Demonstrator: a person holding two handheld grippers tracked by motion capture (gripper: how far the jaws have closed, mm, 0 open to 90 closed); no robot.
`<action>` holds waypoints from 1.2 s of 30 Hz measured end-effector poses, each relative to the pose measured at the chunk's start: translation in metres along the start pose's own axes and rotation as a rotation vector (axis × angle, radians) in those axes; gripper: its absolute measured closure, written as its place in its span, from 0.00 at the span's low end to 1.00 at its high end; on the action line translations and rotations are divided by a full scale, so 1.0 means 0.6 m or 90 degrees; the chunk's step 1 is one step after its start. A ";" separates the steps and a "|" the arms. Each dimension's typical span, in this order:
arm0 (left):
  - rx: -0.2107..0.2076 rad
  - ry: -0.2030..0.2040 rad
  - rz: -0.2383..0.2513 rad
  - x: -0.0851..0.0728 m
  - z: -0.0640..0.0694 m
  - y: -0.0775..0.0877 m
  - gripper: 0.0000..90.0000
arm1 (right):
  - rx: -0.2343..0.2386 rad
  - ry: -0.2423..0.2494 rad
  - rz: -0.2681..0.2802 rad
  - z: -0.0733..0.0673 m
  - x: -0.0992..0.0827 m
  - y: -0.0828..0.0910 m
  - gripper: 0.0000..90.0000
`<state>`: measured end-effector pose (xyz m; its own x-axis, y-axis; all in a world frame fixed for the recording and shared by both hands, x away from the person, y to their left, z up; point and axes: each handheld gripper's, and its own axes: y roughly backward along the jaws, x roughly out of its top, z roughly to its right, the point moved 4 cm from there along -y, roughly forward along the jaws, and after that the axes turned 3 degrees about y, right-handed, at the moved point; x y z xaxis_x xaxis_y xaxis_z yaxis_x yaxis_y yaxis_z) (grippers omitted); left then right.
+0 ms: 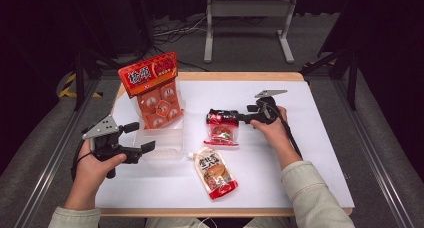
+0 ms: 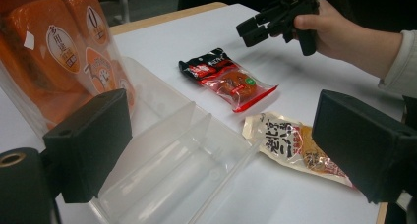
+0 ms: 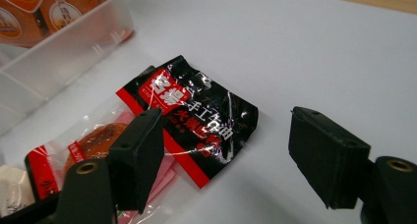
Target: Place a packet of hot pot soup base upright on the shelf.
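Note:
A red and black snack packet [image 1: 222,129] lies flat on the white table mat [image 1: 300,138]. My right gripper [image 1: 245,114] is open just to its right, and in the right gripper view the jaws straddle the packet's black end [image 3: 196,121] without touching it. My left gripper [image 1: 141,137] is open at the front left corner of a clear plastic divided bin [image 1: 165,143]. The bin's compartments [image 2: 187,155] lie between its jaws in the left gripper view. An orange multi-pack [image 1: 155,90] stands upright in the bin's far end. An orange and white pouch [image 1: 215,172] lies near the front.
The mat covers a wooden table [image 1: 240,76] whose edges show at the back. Bare mat stretches to the right of the right hand [image 1: 272,130]. Beyond the table are a grey floor, cables and a white metal frame [image 1: 247,10].

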<state>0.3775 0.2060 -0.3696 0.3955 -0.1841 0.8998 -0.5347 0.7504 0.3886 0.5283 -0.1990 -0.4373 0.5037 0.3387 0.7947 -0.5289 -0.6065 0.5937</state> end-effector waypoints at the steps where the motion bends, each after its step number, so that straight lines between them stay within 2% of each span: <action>1: 0.000 0.000 0.001 0.000 0.000 0.000 0.10 | -0.001 0.000 -0.003 0.001 -0.002 -0.005 0.34; 7: 0.000 -0.001 -0.006 -0.004 0.000 0.002 0.10 | -0.004 -0.008 -0.019 0.002 -0.007 -0.030 0.34; 12: 0.004 -0.003 -0.003 -0.004 -0.003 0.004 0.10 | -0.017 0.006 -0.035 -0.001 -0.007 -0.048 0.33; 17: 0.008 0.008 -0.006 -0.007 -0.007 0.004 0.10 | -0.019 -0.010 -0.031 0.002 -0.009 -0.060 0.34; 27: 0.010 0.004 -0.006 -0.009 -0.010 0.005 0.10 | 0.012 -0.029 -0.033 -0.002 -0.012 -0.077 0.34; 29: 0.011 0.001 -0.008 -0.009 -0.011 0.007 0.10 | 0.022 -0.030 -0.035 -0.003 -0.012 -0.075 0.39; 31: 0.011 0.012 -0.005 -0.010 -0.010 0.009 0.09 | 0.031 -0.023 -0.040 -0.004 -0.011 -0.072 0.43; 36: 0.011 0.008 -0.007 -0.010 -0.011 0.008 0.09 | 0.048 -0.007 -0.043 -0.010 -0.007 -0.064 0.56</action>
<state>0.3778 0.2148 -0.3745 0.4111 -0.1843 0.8928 -0.5432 0.7370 0.4023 0.5426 -0.1729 -0.4627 0.5438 0.3725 0.7520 -0.4408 -0.6357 0.6337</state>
